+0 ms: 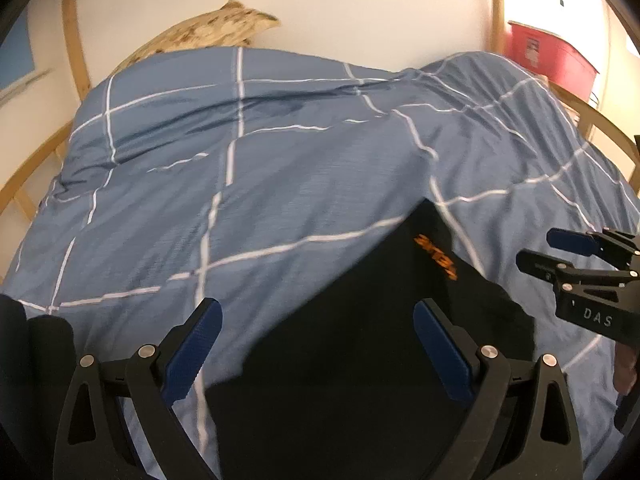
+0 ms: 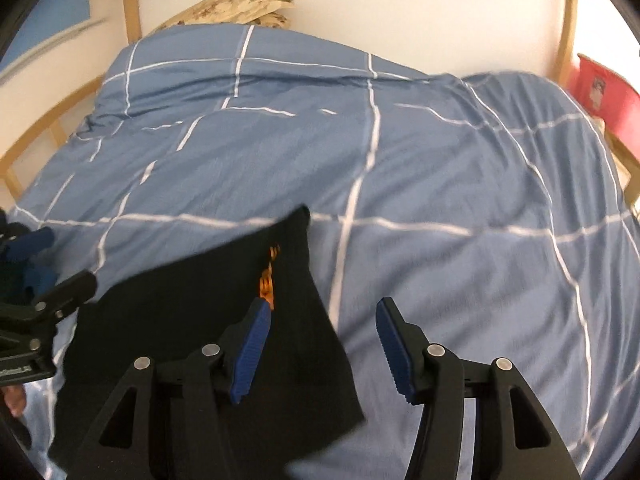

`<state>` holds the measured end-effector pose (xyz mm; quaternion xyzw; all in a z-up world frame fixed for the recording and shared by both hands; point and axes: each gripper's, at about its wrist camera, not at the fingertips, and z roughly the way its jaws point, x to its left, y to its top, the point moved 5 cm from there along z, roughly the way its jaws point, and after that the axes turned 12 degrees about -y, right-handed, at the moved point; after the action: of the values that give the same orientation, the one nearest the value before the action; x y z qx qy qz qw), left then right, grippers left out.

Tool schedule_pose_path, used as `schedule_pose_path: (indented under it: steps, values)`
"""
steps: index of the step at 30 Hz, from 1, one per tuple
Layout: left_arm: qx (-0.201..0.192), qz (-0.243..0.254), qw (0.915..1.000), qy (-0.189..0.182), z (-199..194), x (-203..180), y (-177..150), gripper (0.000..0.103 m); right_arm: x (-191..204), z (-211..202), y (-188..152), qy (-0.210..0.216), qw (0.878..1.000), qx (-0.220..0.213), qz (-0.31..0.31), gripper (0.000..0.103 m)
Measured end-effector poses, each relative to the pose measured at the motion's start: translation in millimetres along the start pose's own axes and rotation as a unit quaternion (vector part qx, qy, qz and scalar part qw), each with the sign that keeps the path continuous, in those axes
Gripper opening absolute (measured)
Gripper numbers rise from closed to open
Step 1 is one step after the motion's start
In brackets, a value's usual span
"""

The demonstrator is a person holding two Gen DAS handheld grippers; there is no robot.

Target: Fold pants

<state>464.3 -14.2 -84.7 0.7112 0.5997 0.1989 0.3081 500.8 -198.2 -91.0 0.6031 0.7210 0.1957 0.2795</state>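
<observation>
Black pants (image 1: 352, 344) with an orange logo (image 1: 438, 254) lie folded flat on the blue checked duvet (image 1: 240, 184). My left gripper (image 1: 316, 340) is open above their near left part, holding nothing. My right gripper (image 2: 320, 344) is open and empty over the pants' right edge (image 2: 328, 320). The pants also show in the right wrist view (image 2: 192, 320), with the logo (image 2: 268, 284) near the left fingertip. The right gripper shows at the right of the left wrist view (image 1: 560, 256); the left gripper shows at the left of the right wrist view (image 2: 48, 264).
The duvet covers a bed with a wooden frame (image 1: 74, 40). A patterned beige pillow (image 1: 208, 28) leans on the white wall at the back. A red box (image 1: 548, 56) stands beyond the bed's right side.
</observation>
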Motion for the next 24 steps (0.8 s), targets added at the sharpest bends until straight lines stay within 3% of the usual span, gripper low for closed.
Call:
schedule_pose_path:
  steps: [11,21,24]
  values:
    - [0.022,0.022,0.9989,-0.034,11,-57,-27,0.098,-28,-3,-59,0.038,0.997,0.037,0.048,0.055]
    - [0.038,0.012,0.9989,-0.025,30,-61,-48,0.098,-40,43,-85,0.096,0.979,0.107,0.142,0.054]
    - [0.04,0.007,0.9989,-0.025,34,-59,-52,0.098,-36,54,-90,0.108,0.975,0.122,0.15,0.046]
